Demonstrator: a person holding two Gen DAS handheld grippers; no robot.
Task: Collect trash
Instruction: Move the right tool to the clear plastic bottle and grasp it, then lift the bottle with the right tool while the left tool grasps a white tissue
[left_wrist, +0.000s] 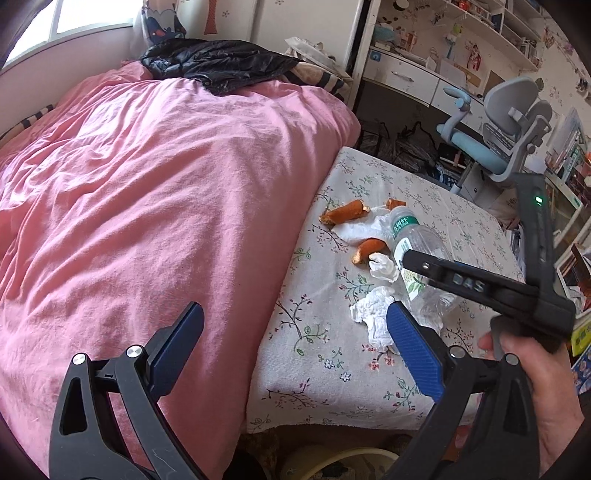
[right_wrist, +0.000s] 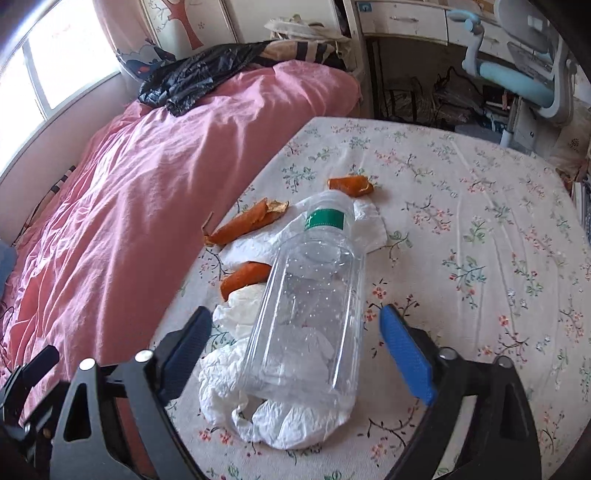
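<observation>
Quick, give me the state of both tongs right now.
Left tongs: open, holding nothing, above the bed edge.
Right tongs: open, straddling the clear plastic bottle, not yet closed on it.

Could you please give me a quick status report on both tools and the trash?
Right tool open, straddling the plastic bottle, not gripping. Left tool open, empty. Bottle lies on crumpled tissues; orange peels beside it.
</observation>
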